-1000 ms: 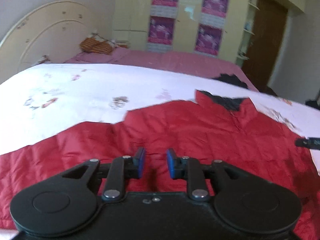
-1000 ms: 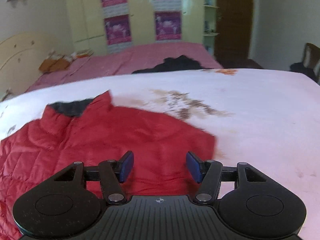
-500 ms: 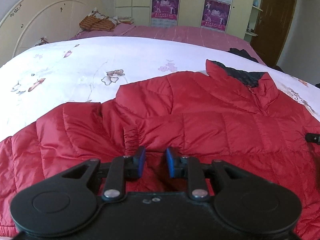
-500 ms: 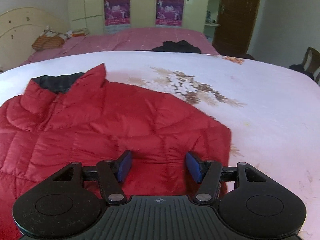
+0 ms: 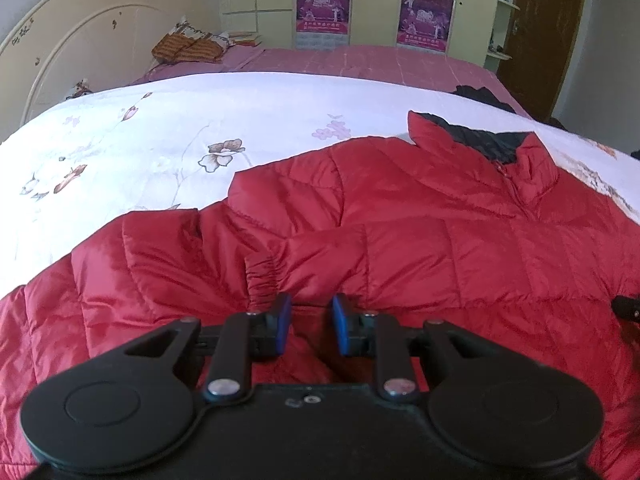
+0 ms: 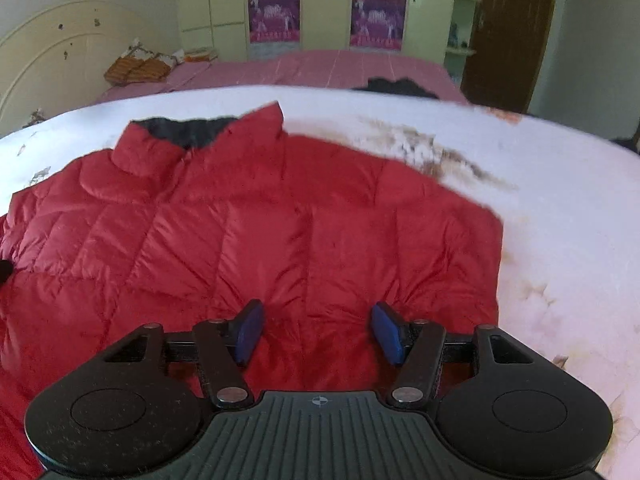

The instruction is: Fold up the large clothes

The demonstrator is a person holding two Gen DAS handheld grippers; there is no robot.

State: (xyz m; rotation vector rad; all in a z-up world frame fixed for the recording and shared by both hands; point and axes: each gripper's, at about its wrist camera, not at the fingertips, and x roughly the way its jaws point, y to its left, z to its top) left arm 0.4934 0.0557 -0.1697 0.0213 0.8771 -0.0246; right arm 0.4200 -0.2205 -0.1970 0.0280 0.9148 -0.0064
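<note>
A red quilted puffer jacket (image 5: 400, 240) with a dark-lined collar (image 5: 480, 140) lies spread on a white floral bedspread (image 5: 160, 128). One sleeve is folded across the body, its elastic cuff (image 5: 262, 280) just ahead of my left gripper (image 5: 308, 320). The left jaws are narrowly apart over the fabric and empty. In the right wrist view the jacket (image 6: 280, 240) fills the middle, collar (image 6: 192, 132) at the far left. My right gripper (image 6: 318, 328) is wide open and empty, low over the jacket's lower right part.
A pink bed (image 5: 360, 60) lies behind, with folded brown cloth (image 5: 188, 46) and a dark garment (image 6: 396, 86) on it. A cream headboard (image 5: 80, 40) stands left, wardrobe with posters (image 5: 324, 8) at the back, brown door (image 6: 508, 28) right. The right gripper's tip (image 5: 626, 308) shows in the left view.
Both grippers have dropped lower and closer over the jacket. The jacket now looks larger and flatter in both views. Jaw openings are unchanged.
</note>
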